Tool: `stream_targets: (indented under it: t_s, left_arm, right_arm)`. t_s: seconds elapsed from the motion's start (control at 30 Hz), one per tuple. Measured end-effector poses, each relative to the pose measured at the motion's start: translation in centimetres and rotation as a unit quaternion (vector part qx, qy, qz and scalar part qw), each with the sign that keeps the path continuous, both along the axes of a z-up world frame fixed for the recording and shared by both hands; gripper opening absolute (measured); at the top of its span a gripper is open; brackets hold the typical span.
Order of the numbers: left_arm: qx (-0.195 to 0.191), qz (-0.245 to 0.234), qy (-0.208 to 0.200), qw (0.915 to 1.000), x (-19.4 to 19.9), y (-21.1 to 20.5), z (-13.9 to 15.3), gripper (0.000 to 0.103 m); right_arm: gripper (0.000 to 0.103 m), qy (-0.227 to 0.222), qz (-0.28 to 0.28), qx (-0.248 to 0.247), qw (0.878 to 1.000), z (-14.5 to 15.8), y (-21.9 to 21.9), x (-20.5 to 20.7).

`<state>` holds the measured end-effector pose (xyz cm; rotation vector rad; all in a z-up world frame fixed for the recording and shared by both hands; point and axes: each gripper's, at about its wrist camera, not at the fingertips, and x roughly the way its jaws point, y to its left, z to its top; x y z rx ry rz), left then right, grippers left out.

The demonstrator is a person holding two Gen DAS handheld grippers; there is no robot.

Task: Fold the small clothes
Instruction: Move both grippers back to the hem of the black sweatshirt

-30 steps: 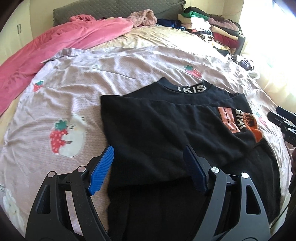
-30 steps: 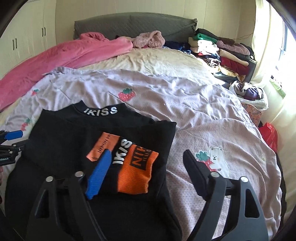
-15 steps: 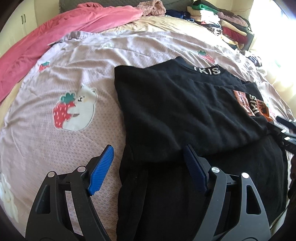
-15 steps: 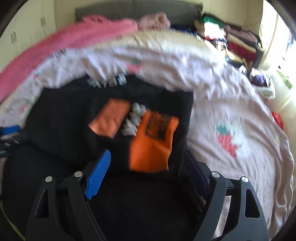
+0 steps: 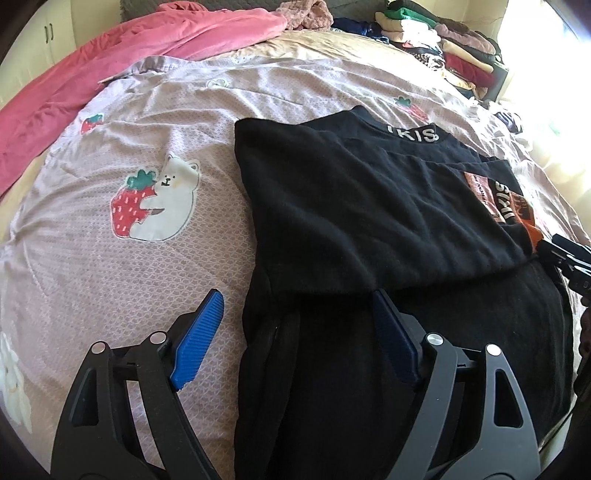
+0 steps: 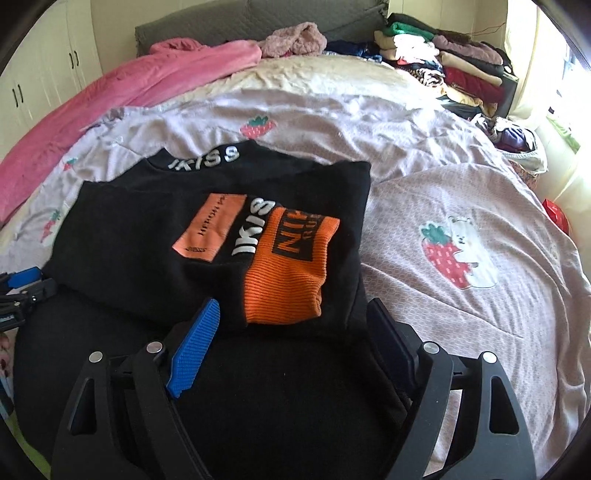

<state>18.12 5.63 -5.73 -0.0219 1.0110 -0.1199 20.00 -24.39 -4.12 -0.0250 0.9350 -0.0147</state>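
Observation:
A black sweater [image 5: 369, 214] with white "IKISS" collar lettering lies on the lilac bedspread [image 5: 129, 266], sleeves folded in across the body. Its orange cuff [image 6: 291, 273] lies on top at the right side. My left gripper [image 5: 295, 321] is open and empty, low over the sweater's lower left edge. My right gripper [image 6: 291, 325] is open and empty, low over the lower right part, just below the orange cuff. The sweater also shows in the right wrist view [image 6: 140, 236]. The right gripper's tip shows at the right edge of the left wrist view [image 5: 565, 254]; the left gripper's shows at the left edge of the right wrist view [image 6: 22, 284].
A pink blanket [image 5: 110, 70] lies along the bed's far left. Stacks of folded clothes [image 6: 454, 62] sit at the far right near the headboard [image 6: 258, 26]. A basket of clothes [image 6: 517, 140] stands by the right bedside. White cupboards [image 6: 40, 74] are at the left.
Both grippers have drawn back toward the near, lower part of the sweater and dropped closer to it. Both stay open and empty. The sweater has not moved.

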Motion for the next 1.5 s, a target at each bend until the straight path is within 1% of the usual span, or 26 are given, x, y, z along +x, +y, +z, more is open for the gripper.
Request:
stream_targets:
  t_s: [0.2, 0.27, 0.33, 0.37, 0.5, 0.67, 0.9, 1.0, 1.23, 1.5]
  left_arm:
    - [-0.01, 0.002, -0.02, 0.9997, -1.1, 0.4, 1.8, 0.074]
    - [-0.013, 0.004, -0.029, 0.9995, -1.7, 0.6, 2.5, 0.079]
    - [-0.014, 0.003, -0.036, 0.9992, -2.2, 0.7, 3.1, 0.083]
    - [-0.014, 0.003, -0.039, 0.9991, -2.4, 0.8, 3.4, 0.087]
    - [-0.019, 0.0, -0.051, 0.9985, -3.4, 1.0, 4.5, 0.094]
    - [-0.02, 0.002, -0.065, 0.9977, -4.3, 1.3, 5.5, 0.094]
    - [-0.021, 0.0, -0.075, 0.997, -5.5, 1.5, 6.3, 0.094]
    - [-0.025, -0.002, -0.078, 0.9966, -6.1, 1.6, 6.7, 0.094]
    - [-0.025, -0.007, -0.082, 0.9963, -7.6, 1.6, 7.0, 0.094]
    - [-0.026, -0.005, -0.081, 0.9963, -9.5, 2.0, 6.7, 0.094]
  right_arm:
    - [0.082, -0.04, -0.005, 0.004, 0.999, 2.5, -0.4, -2.6]
    - [0.083, -0.052, -0.01, 0.004, 0.999, 3.2, -0.6, -3.5]
    - [0.092, -0.063, -0.017, 0.003, 0.998, 3.9, -0.9, -4.3]
    - [0.092, -0.069, -0.02, 0.003, 0.997, 4.3, -0.9, -4.9]
    - [0.092, -0.078, -0.022, -0.003, 0.997, 5.3, -1.1, -6.5]
    - [0.094, -0.091, -0.025, -0.012, 0.995, 6.3, -1.1, -7.9]
    - [0.094, -0.112, -0.027, -0.02, 0.993, 7.9, -1.1, -9.2]
    - [0.097, -0.12, -0.026, -0.025, 0.992, 8.5, -1.0, -9.6]
    - [0.097, -0.137, -0.019, -0.038, 0.99, 9.9, -1.3, -11.6]
    - [0.098, -0.14, -0.012, -0.046, 0.989, 10.3, -1.5, -14.1]
